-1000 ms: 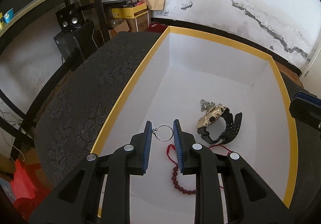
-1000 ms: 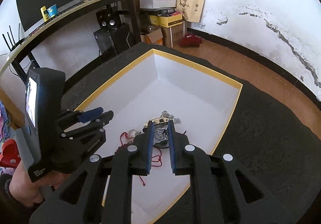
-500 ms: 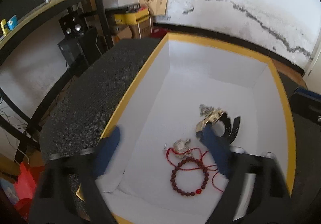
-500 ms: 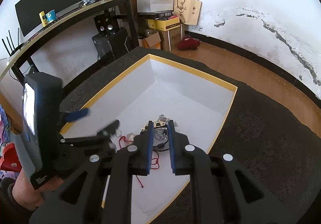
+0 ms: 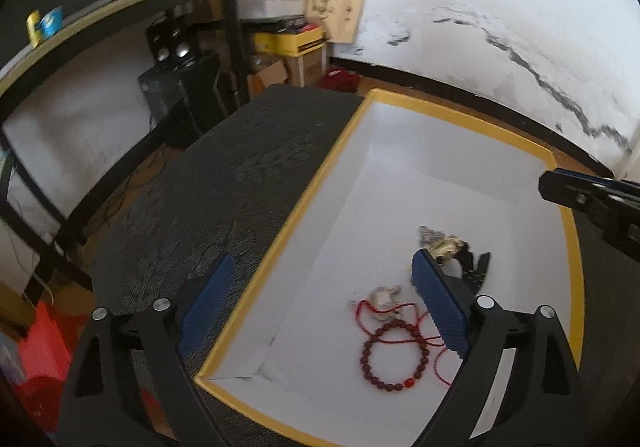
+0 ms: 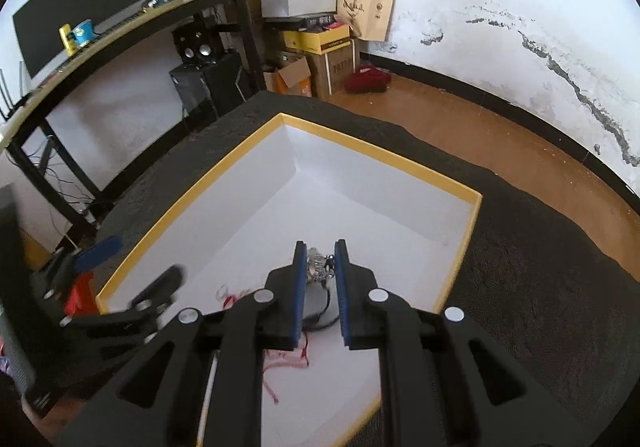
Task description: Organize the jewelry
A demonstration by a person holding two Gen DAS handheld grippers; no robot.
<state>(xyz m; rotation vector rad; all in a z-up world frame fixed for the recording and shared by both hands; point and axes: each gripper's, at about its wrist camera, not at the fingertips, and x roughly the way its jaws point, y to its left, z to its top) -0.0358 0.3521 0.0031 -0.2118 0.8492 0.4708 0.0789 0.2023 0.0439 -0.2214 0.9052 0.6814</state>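
**Yellow-rimmed box holds the jewelry, my left jaws spreading**

Yellow edging runs round the white box (image 5: 320, 183) that sits on the dark textured bench (image 5: 240, 183). My left gripper (image 5: 320, 299) hangs over the box's near corner with its jaws still opening wide and nothing between them; one blue pad is above the bench, the other above the box floor. Below lie a red bead bracelet (image 5: 386, 355), a red cord (image 5: 362, 317) with a small silvery piece (image 5: 382, 295) just beside it, and a gold-faced watch (image 5: 446, 247) on a black strap, partly behind my pad. My right gripper (image 6: 320, 267) hovers over the same box, jaws drawn close together; I cannot tell whether they grip the silvery cluster (image 6: 318, 267) seen in the gap.
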